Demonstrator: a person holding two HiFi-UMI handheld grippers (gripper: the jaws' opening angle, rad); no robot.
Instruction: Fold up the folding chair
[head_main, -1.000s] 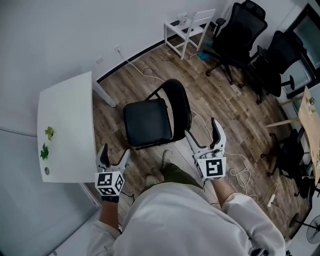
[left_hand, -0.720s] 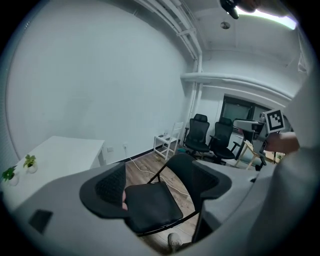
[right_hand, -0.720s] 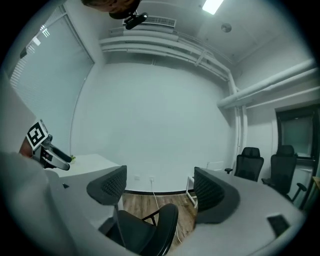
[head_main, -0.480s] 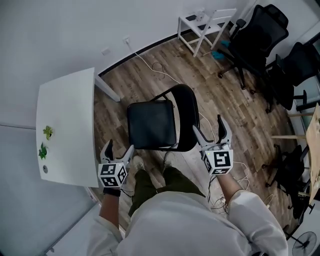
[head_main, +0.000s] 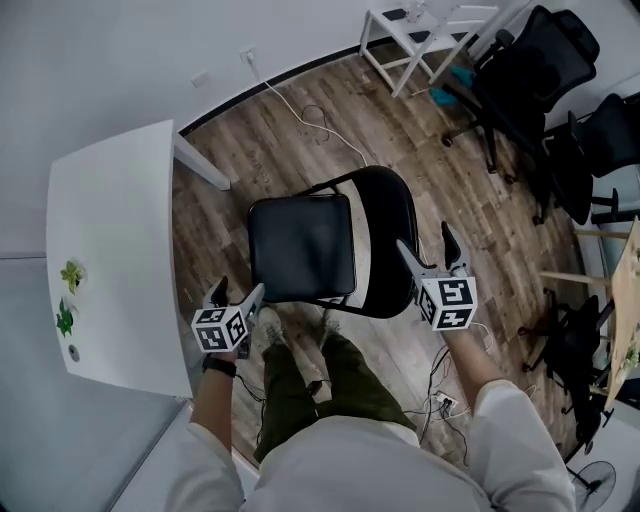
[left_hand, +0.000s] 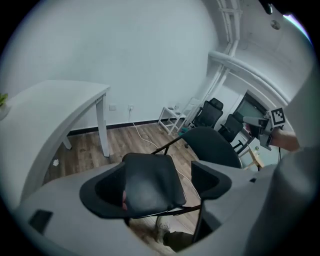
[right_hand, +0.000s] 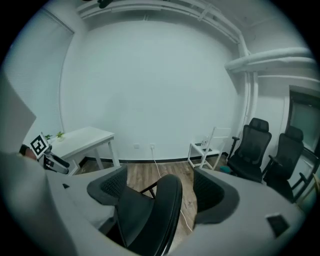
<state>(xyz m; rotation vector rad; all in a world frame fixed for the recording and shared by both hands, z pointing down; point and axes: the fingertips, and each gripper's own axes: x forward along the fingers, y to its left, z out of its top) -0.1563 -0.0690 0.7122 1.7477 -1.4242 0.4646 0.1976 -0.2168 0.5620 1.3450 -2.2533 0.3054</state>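
Note:
A black folding chair (head_main: 305, 248) stands unfolded on the wood floor, its seat (left_hand: 150, 182) flat and its rounded backrest (head_main: 392, 235) to the right. My left gripper (head_main: 238, 297) hovers open at the seat's near-left corner, the seat edge showing between its jaws. My right gripper (head_main: 430, 252) is open beside the backrest (right_hand: 165, 212), which stands between its jaws in the right gripper view. Neither gripper holds anything.
A white table (head_main: 115, 250) stands close on the left with small green plants (head_main: 70, 275). Black office chairs (head_main: 535, 75) and a white side table (head_main: 420, 30) fill the far right. Cables (head_main: 320, 125) trail over the floor. The person's legs (head_main: 315, 370) stand just before the chair.
The person has stepped closer to the chair. Both grippers have moved forward, the left reaching the seat's near corner and the right coming alongside the backrest.

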